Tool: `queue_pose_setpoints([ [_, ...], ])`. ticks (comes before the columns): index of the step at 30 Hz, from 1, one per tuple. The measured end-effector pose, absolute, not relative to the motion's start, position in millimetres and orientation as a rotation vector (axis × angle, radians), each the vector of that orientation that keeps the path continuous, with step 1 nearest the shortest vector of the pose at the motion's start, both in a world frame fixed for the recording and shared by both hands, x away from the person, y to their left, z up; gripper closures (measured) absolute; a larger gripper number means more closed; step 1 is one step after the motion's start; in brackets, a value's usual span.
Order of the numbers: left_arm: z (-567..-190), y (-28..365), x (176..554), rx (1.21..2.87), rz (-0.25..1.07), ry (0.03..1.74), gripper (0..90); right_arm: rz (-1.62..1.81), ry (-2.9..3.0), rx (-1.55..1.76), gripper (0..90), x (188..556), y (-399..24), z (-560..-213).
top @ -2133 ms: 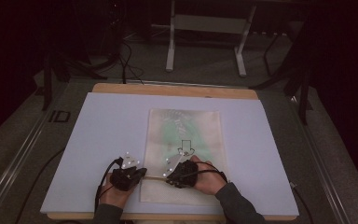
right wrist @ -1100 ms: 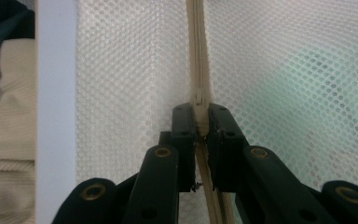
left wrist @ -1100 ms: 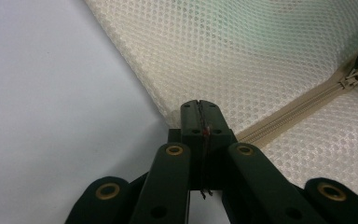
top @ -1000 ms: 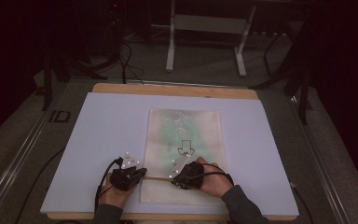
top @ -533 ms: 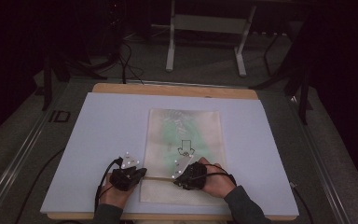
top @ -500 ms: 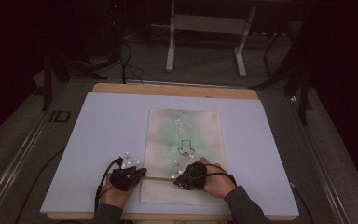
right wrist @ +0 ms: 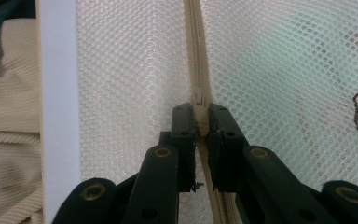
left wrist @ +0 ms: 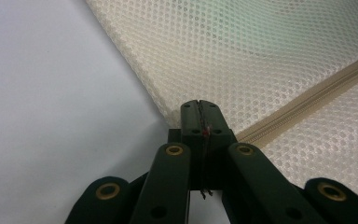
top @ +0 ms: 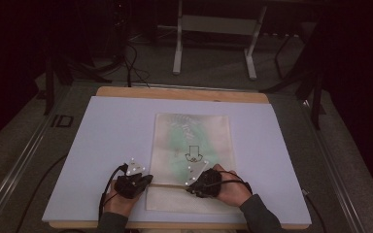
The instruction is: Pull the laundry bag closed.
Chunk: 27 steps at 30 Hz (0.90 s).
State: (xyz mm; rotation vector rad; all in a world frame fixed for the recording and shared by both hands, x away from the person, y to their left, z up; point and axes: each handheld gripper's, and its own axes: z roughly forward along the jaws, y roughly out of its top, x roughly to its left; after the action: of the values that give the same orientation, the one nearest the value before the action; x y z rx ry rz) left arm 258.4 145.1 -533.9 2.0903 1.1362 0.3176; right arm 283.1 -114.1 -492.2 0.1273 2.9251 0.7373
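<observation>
So the person's got both grippers down at the near end of the table (top: 102, 121). The left gripper (top: 143, 180) has its fingers pressed together on the left edge of the mesh zipper bag (top: 194, 141), right where the zipper (left wrist: 303, 105) ends. The right gripper (top: 190, 187) is pinching the zipper pull (right wrist: 198, 99) between its fingers, partway along the zipper line. The bag lies flat mid-table, with something green inside and a little dark drawing (top: 193, 152) on it. Farther back there's a metal stand (top: 213, 29) on the floor.
</observation>
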Motion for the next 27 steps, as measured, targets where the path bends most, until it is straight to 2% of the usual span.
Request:
queue_pose_setpoints([
  [27,-533.9,145.1,258.4,2.089,0.317,1.138,89.4,0.744,2.922,0.174,82.4,281.6,-137.6,-495.1],
])
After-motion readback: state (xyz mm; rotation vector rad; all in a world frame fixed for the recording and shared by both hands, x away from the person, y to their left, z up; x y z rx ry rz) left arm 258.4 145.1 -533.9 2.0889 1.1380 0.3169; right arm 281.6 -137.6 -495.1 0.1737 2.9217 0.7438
